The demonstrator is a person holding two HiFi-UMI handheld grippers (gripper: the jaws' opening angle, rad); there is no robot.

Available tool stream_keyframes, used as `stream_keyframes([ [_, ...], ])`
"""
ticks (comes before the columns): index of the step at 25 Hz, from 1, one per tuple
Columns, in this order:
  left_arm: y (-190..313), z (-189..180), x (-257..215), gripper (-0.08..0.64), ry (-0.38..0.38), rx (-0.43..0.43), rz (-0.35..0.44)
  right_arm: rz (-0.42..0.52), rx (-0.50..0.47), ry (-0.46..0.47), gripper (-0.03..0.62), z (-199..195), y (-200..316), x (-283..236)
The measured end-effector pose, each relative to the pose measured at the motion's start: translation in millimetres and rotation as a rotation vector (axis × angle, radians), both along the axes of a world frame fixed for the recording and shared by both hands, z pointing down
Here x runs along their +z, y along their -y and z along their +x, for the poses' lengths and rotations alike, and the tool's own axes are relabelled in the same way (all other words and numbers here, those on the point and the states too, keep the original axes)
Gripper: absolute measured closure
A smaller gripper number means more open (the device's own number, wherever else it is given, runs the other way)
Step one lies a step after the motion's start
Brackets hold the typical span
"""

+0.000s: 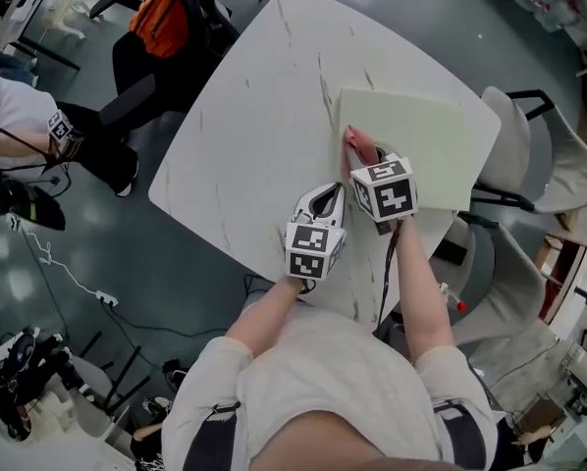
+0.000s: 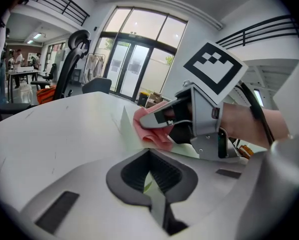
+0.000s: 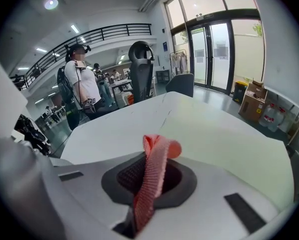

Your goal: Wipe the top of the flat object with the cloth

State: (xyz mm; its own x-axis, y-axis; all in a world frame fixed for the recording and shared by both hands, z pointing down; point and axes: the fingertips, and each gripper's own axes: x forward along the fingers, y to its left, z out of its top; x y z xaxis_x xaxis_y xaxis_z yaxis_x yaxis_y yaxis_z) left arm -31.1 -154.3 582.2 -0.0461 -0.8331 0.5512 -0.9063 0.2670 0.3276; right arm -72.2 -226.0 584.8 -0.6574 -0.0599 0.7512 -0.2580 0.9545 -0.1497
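Head view from above: a pale green flat board, rectangular and thin, lies on the right part of a white marbled bench. A small pink woven cloth sits bunched on the board's near-left edge. The right tool points away from the person and presses into the cloth, its marker cube facing up, with the bare forearm running straight back to the body. The left tool lies just beside it on the left, its tip at the board's near-left corner and its forearm angled in from the left. Left gripper view: the left tool has its jaws drawn into a thin seam, and a sliver of the pale green board shows in that seam. Just ahead, the right tool comes in from the right with the pink cloth folded under its tip, resting on the board where it meets the bench. Right gripper view: the right tool is clamped tight on the cloth, a ribbed strip that rises from between the jaws and curls over at the top. The board spreads ahead and to the right, flat on the bench. A person in a white shirt stands well beyond the bench.
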Motion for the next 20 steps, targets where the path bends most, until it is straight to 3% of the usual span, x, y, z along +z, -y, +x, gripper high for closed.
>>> stream_keyframes([
  [10, 1.1, 0.5, 0.0, 0.548, 0.026, -0.009, -0.012, 0.008, -0.017, -0.005, 0.561, 20.5, -10.4, 1.3],
  [20, -0.8, 2.0, 1.3, 0.547, 0.046, -0.020, -0.025, 0.019, 0.100, -0.019, 0.561, 72.3, 32.0, 3.3],
])
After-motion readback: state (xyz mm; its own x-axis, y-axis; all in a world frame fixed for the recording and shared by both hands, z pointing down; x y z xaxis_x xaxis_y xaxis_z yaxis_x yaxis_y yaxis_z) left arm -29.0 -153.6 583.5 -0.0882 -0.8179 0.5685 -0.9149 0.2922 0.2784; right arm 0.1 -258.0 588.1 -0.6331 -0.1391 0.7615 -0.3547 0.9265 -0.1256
